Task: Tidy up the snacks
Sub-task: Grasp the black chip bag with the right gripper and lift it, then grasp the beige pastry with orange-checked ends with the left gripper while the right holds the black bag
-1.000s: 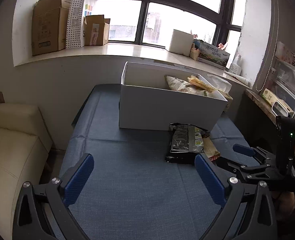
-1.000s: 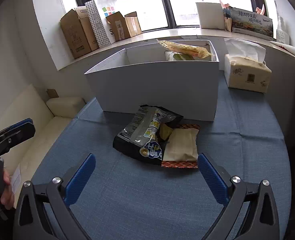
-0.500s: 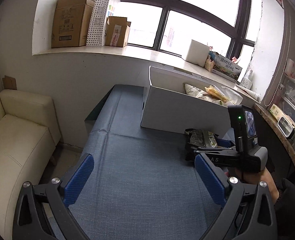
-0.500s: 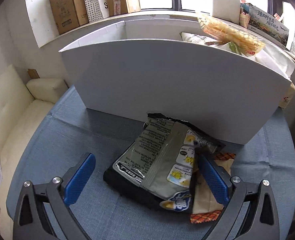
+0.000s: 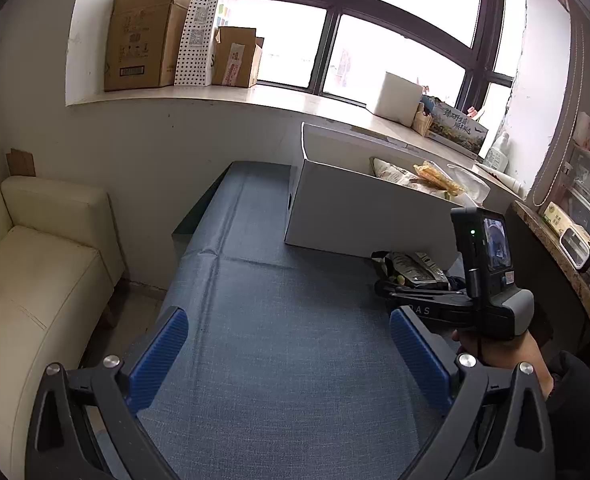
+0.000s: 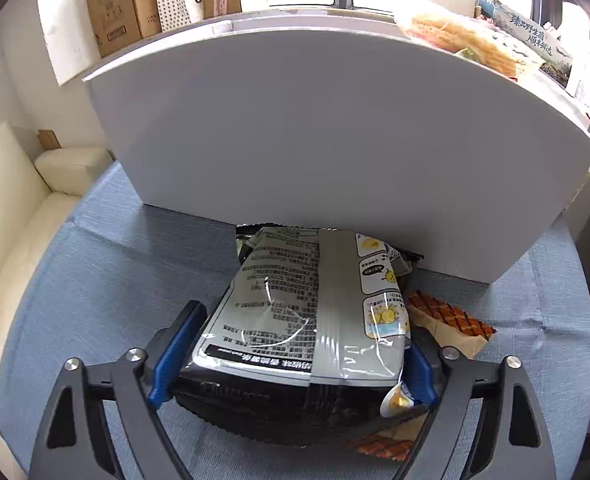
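Closing around the black-and-silver snack bag (image 6: 307, 320) on the blue tabletop (image 6: 107, 280), the right hand-held gripper (image 6: 291, 364), spread wide a second ago, readies a lift into the white box (image 6: 315, 128); the left hand-held gripper (image 5: 287, 356) hangs spread and empty.

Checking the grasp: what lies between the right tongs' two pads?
In the right wrist view, the black-and-grey chip bag fills the gap of the closing right tongs; the tan snack packet lies partly under the bag.

Grey-black snack bag (image 6: 307, 316), blue tablecloth (image 6: 107, 280)
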Demonstrator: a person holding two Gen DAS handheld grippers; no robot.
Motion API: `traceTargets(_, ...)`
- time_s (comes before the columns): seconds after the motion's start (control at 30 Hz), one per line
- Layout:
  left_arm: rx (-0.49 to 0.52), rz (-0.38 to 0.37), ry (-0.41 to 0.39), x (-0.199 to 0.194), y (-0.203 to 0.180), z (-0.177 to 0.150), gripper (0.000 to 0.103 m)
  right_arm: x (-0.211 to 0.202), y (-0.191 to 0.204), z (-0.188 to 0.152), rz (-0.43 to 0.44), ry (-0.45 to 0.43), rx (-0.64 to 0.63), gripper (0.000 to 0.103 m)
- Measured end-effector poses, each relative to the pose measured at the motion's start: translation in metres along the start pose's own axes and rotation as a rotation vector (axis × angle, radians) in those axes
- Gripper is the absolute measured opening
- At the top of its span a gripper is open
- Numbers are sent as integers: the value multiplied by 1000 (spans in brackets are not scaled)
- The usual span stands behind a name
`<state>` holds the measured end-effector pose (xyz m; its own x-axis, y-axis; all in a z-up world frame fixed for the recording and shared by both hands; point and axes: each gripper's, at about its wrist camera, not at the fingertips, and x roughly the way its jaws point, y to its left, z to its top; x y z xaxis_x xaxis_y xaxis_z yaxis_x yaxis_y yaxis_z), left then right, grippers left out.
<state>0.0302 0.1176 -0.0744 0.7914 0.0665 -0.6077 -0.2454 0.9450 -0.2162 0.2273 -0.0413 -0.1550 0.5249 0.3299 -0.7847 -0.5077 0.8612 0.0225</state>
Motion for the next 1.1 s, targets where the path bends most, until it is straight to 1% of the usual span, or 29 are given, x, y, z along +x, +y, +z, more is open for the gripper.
traceTargets(0.1, 6, 3, 9, 3, -1, -1, 103, -18, -1, -7, -17, -45, -12, 79)
traceTargets(0.13, 9, 5, 11, 4, -2, -1, 103, -26, 0, -10, -25, -66, -18, 62)
traceTargets(0.2, 16, 0, 18, 6, -5, -1, 103, -42, 5, -16, -40, -90, -32, 62)
traceTargets(0.3, 27, -2, 25, 9, -12, -1, 103, -58, 5, -22, -30, -110, -45, 61)
traceTargets(0.37, 35, -13, 28, 11, -17, 0, 103, -75, 4, -27, -49, -140, -65, 58)
traceTargets(0.47, 59, -33, 42, 17, -29, 2, 103, -94, -5, -31, -49, -171, -72, 58)
traceTargets(0.53, 81, -50, 51, 23, -41, 5, 103, -106, -15, -33, -64, -191, -68, 58)
traceTargets(0.63, 116, -123, 94, 40, -62, 9, 103, -126, -38, -47, -61, -220, -12, 58)
traceTargets(0.7, 165, -154, 132, 56, -84, 11, 103, -137, -57, -58, -71, -227, 37, 58)
traceTargets(0.77, 222, -174, 148, 72, -109, 12, 103, -149, -76, -72, -80, -232, 92, 58)
traceTargets(0.83, 266, -223, 178, 90, -134, 12, 103, -158, -94, -85, -86, -232, 141, 58)
traceTargets(0.9, 302, -226, 217, 110, -157, 12, 103, -167, -113, -98, -65, -241, 202, 58)
traceTargets(1.0, 349, -196, 253, 132, -188, 8, 103, -177, -136, -112, -87, -250, 275, 58)
traceTargets(1.1, 377, -202, 271, 148, -215, 4, 103, -180, -152, -120, -86, -252, 325, 58)
